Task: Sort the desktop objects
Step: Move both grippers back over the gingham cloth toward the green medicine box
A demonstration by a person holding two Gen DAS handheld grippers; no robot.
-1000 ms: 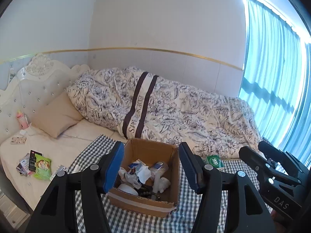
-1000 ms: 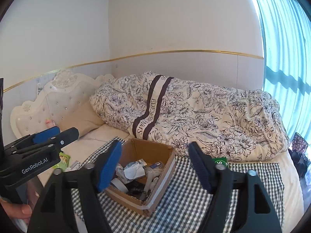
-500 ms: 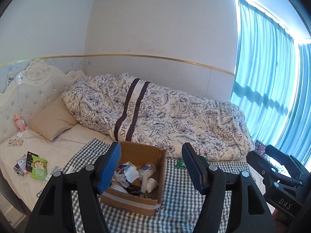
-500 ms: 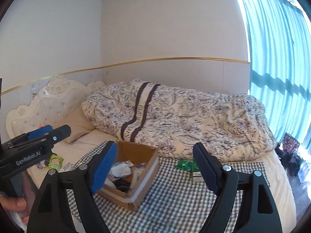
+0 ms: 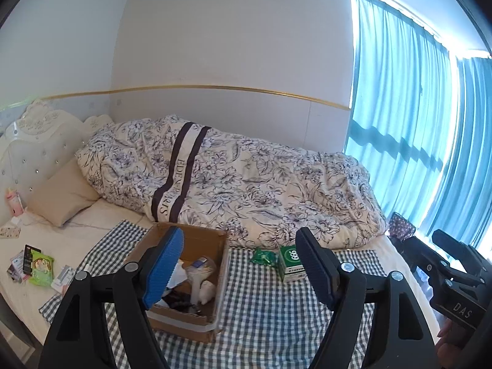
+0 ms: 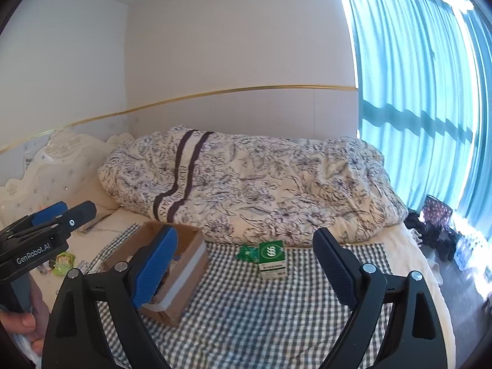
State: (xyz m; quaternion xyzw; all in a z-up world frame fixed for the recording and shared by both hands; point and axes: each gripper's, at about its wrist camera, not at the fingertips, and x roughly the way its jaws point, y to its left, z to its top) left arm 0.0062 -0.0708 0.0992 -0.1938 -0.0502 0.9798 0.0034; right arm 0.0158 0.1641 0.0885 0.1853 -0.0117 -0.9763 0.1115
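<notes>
Left claw (image 5: 240, 264) and right claw (image 6: 246, 269) hang wide open and empty, pulled further back from the bed than before. The box (image 5: 196, 279) of clutter sits on a checked cloth (image 6: 246, 307); a green carton (image 6: 272, 259), newly visible, stands right of it.

The floral cream duvet (image 5: 246, 184) bears "EDEN-PARIS" on its dark-edged stripe. The green-and-white cardboard box (image 6: 272, 259) shows "999". The black left gripper (image 6: 46, 224) reads "GenRobot.AI"; the black right gripper (image 5: 452, 264) reads "DAS".
</notes>
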